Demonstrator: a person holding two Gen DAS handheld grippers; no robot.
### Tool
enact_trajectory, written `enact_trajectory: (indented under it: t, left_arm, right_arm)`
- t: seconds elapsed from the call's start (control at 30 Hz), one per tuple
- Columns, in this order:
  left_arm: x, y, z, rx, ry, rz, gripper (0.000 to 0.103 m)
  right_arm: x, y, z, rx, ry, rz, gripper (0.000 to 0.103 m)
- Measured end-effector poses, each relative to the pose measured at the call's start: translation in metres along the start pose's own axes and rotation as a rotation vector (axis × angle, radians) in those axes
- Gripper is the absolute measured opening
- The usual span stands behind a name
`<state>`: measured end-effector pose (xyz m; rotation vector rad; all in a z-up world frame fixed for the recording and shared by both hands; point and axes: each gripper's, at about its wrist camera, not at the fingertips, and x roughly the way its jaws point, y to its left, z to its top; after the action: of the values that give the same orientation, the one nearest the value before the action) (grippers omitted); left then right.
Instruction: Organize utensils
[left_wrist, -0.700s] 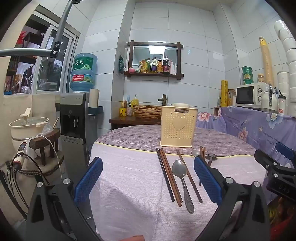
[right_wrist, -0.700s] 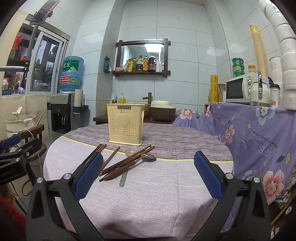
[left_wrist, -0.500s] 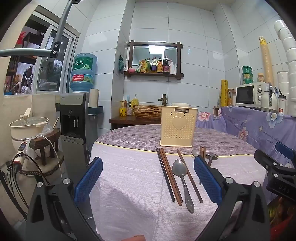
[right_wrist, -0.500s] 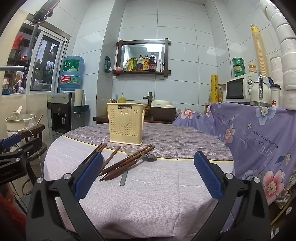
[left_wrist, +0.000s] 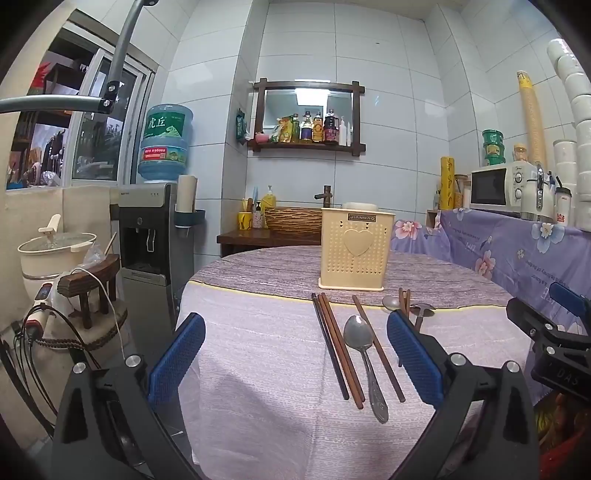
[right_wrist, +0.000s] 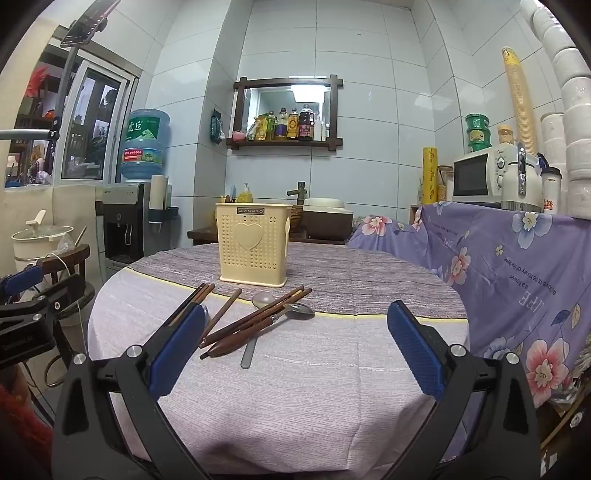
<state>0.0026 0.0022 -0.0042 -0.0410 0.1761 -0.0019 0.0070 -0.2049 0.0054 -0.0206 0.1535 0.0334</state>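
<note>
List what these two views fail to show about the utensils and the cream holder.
- Cream holder: its inside, both views; the perforated walls hide it.
- Far spoons and chopsticks, left wrist view: lower ends behind the left tongs' finger.
- Nearest spoon, right wrist view: mostly behind the right tongs' finger.

Bare tablecloth (right_wrist: 314, 398) lies free ahead; the holder (right_wrist: 253, 243) stands behind scattered chopsticks (right_wrist: 255, 319).

Chopsticks (left_wrist: 334, 347) and spoons (left_wrist: 364, 363) lie flat before the upright cream holder (left_wrist: 356, 253).
</note>
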Motion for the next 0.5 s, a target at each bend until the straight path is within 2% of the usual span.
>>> enact_trajectory:
  t: [0.5]
  left_arm:
    - [0.0008,-0.0078,-0.0057,0.004,0.001,0.004,0.098]
  right_arm:
    - [-0.0008,0.002,-0.0009,-0.003,-0.001,-0.001,0.097]
